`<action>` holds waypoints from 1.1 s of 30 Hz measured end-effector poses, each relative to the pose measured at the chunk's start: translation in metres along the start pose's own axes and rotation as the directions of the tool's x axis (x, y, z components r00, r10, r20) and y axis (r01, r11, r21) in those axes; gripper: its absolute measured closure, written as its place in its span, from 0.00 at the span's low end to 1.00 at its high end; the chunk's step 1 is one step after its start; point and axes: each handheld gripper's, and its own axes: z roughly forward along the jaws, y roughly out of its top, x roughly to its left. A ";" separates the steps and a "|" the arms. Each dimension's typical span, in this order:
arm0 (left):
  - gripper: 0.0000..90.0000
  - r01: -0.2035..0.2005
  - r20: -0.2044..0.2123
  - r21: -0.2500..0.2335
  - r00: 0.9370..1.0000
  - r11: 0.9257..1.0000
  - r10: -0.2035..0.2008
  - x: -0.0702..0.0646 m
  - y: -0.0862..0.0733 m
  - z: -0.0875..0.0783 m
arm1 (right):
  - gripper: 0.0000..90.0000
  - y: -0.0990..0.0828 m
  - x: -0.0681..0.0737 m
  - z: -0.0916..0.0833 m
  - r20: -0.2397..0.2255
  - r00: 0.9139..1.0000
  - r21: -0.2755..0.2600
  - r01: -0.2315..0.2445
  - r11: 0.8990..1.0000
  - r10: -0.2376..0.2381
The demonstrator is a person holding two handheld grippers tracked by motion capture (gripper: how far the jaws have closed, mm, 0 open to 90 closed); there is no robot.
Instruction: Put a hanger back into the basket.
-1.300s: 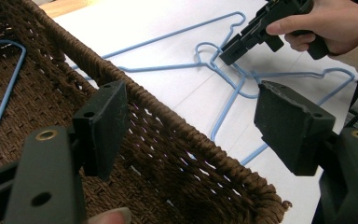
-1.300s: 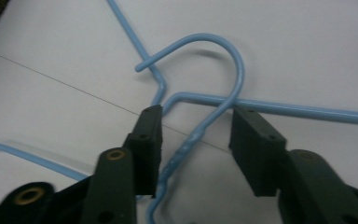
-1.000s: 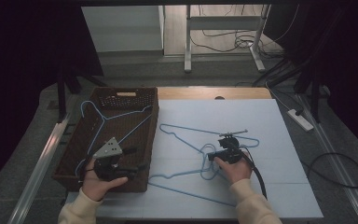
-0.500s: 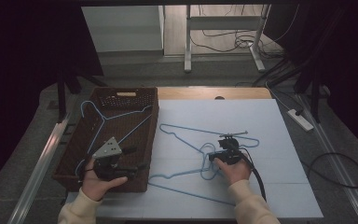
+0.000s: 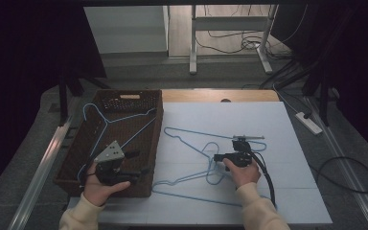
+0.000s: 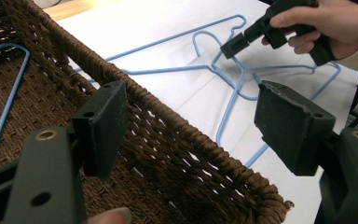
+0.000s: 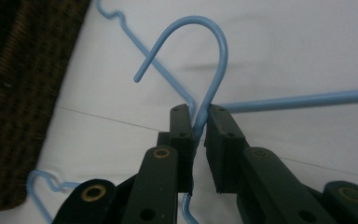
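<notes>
Hanger, a thin blue wire one, lies on the white sheet that covers the worktop, right of the basket. Its hook curves up and over in the right claw view, and the neck below the hook runs down between the two black jaws. The right claw has just been closing, and its pads now pinch that neck from both sides. In the high view this claw sits where the wires cross near the middle of the sheet, held in the person's right hand.

A second blue hanger lies on the sheet touching or crossing the first; which wire belongs to which is hard to tell from above. A third blue hanger rests inside the brown woven basket, toward its far end.

The left claw stands wide apart with nothing between the pads. It hangs over the near right rim of the basket, held in the left hand.

No brand, label or writing can be read on the hangers, the basket or the claws.
</notes>
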 end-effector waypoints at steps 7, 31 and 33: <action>0.29 -0.006 0.002 0.001 1.000 1.000 0.006 -0.003 0.001 0.002 | 0.94 0.002 0.001 -0.013 -0.098 0.995 -0.044 -0.004 0.999 0.000; 0.30 -0.026 0.008 0.005 1.000 1.000 0.026 -0.015 0.010 0.009 | 0.96 0.012 -0.011 -0.060 -0.313 0.937 -0.223 0.086 0.971 -0.155; 0.30 -0.031 0.013 0.004 0.999 1.000 0.031 -0.017 0.012 0.011 | 0.96 0.013 -0.012 -0.064 -0.317 0.932 -0.245 0.099 0.964 -0.176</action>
